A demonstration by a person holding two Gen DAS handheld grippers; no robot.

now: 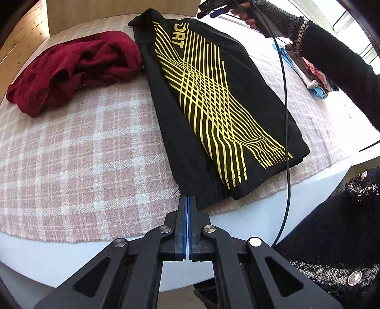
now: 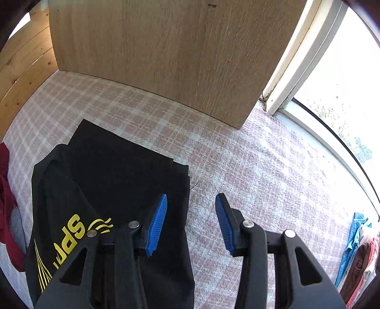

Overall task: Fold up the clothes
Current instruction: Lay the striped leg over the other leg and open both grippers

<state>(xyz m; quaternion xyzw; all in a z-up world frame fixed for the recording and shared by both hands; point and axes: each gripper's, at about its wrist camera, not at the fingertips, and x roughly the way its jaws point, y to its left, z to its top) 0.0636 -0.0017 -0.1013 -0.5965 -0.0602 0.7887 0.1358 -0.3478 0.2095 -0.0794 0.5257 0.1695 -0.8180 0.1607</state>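
Looking down through the left wrist view: left gripper (image 1: pixel 187 198) at 6 o'clock with blue fingers (image 1: pixel 182 228) pressed flat together, tips at the elastic waistband corner of the black shorts (image 1: pixel 213 99); cannot tell whether any cloth sits between them. Shorts folded lengthwise, yellow line print facing up, stretching from centre toward 12 o'clock on the pink plaid cloth (image 1: pixel 83 152) covering the tabletop. Crumpled maroon garment (image 1: pixel 71 71) at 10 o'clock, just beside the shorts. Right gripper (image 1: pixel 211 13) at 1 o'clock above the far end of the shorts, held by a hand (image 1: pixel 249 16) in a dark sleeve. Stack of folded clothes (image 1: pixel 315 78) at 3 o'clock. Turning to the right wrist view: right gripper (image 2: pixel 191 202) with fingers (image 2: pixel 158 223) moderately apart, nothing between them, left finger over the shorts' edge (image 2: pixel 114 171), right finger over bare plaid cloth (image 2: pixel 261 166). Wooden panel (image 2: pixel 178 52) at 12 o'clock.
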